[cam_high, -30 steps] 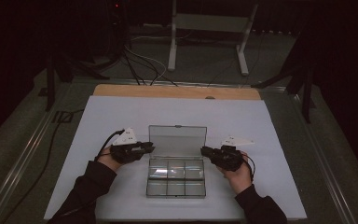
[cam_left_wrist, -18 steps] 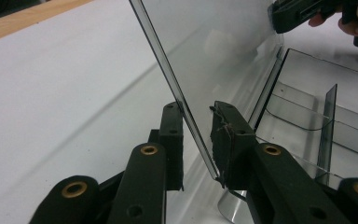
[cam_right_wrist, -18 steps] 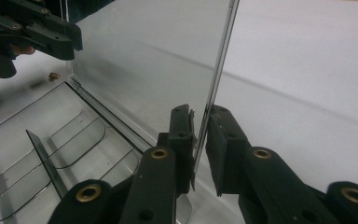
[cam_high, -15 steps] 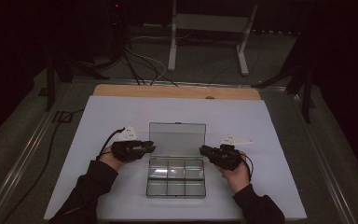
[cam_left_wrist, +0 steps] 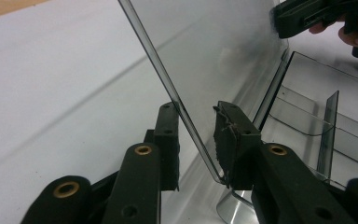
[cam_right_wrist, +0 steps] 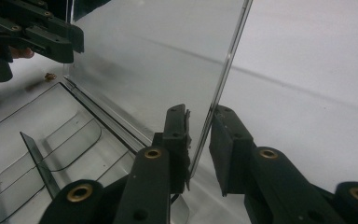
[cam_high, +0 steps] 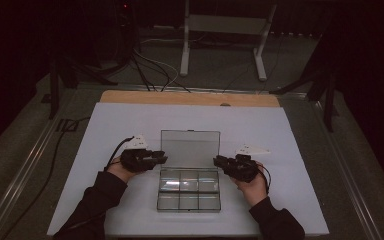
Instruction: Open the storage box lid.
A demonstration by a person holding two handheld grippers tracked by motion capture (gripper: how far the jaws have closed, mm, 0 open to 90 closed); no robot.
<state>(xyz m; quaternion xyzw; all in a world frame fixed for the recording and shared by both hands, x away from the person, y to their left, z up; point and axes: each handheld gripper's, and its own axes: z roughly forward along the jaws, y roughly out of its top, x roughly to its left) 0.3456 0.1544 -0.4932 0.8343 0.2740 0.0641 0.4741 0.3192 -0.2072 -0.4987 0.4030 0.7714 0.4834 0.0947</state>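
Note:
A clear plastic compartment box point(cam_high: 189, 190) lies mid-table with its lid point(cam_high: 190, 147) raised at the back. My left gripper point(cam_high: 161, 159) reaches the lid's left edge and my right gripper point(cam_high: 217, 161) its right edge. In the left gripper view the lid point(cam_left_wrist: 214, 56) passes between the jaws of my open left gripper point(cam_left_wrist: 196, 135), with a gap on both sides; the empty divided base point(cam_left_wrist: 307, 116) lies to the right. In the right gripper view the lid's edge point(cam_right_wrist: 223, 70) stands between the parted jaws of my right gripper point(cam_right_wrist: 200, 135), closer to the left pad point(cam_right_wrist: 179, 135).
A white sheet point(cam_high: 280, 140) covers the table, with a wooden strip point(cam_high: 190, 97) along its far edge. Cables point(cam_high: 70, 135) trail off the left side. A metal stand point(cam_high: 225, 25) sits on the floor beyond. A tiny brown speck point(cam_right_wrist: 50, 75) lies by the lid's hinge.
Both grippers have edged slightly inward toward the lid's side edges. The lid and the box have not visibly moved.

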